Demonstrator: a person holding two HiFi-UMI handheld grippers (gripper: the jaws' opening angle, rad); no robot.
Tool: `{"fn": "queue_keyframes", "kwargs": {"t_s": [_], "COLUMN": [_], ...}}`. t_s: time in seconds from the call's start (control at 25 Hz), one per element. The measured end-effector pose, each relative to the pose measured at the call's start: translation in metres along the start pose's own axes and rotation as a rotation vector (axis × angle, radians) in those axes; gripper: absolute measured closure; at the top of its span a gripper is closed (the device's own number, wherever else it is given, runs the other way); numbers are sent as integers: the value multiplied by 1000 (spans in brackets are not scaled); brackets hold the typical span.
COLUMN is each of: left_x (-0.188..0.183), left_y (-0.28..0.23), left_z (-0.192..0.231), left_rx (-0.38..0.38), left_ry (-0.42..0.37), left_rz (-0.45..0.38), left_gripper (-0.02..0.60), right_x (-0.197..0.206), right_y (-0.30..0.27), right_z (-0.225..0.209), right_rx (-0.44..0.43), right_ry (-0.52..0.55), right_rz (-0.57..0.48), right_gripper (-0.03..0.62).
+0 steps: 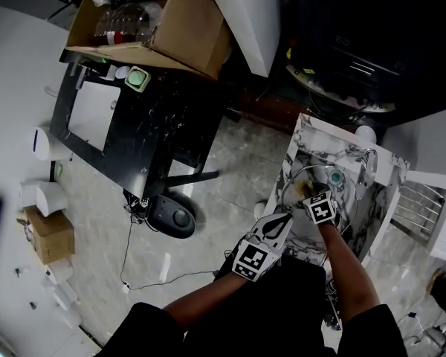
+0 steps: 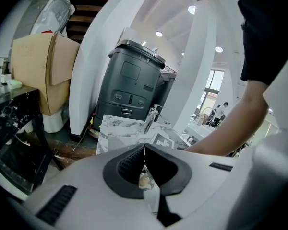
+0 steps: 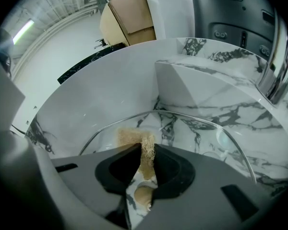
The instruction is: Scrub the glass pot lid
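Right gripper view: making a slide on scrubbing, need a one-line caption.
Right gripper pinches a tan scrubber over the glass pot lid lying in the marble sink.

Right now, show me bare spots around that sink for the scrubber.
Bare: the sink ledge beside the faucet, and the marble strip beyond the lid rim. Crowded: the basin middle, where the right gripper holds the scrubber on the lid; the shut left gripper hangs at the near edge.

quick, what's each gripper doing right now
left gripper: shut, nothing clearly between its fingers
right gripper: shut on the tan scrub pad, over the glass pot lid
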State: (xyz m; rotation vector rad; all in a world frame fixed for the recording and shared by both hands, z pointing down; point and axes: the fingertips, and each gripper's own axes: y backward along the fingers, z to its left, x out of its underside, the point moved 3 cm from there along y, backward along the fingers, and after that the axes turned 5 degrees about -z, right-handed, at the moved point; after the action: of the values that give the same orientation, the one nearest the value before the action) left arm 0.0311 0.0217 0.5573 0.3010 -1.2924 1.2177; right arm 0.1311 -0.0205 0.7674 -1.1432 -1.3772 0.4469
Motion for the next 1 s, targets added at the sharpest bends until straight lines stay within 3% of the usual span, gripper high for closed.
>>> {"fn": "queue_keyframes", "kwargs": {"t_s": [0.4,1.0], "left_x": [4,6], "left_y": [-4,-6], "left_z": [-15,-28], "left_rx": [15,-39], "left_ry": [-4,-19], "left_rz": [10,-11], "left_gripper": [565,565], "right_x": [7,13], "right_y": [9,15], "right_z": [-23,-49], "right_rx": [54,90], "right_ry": [-57,-139], "right_rz": [-22,-49], "right_gripper": [531,531]}}
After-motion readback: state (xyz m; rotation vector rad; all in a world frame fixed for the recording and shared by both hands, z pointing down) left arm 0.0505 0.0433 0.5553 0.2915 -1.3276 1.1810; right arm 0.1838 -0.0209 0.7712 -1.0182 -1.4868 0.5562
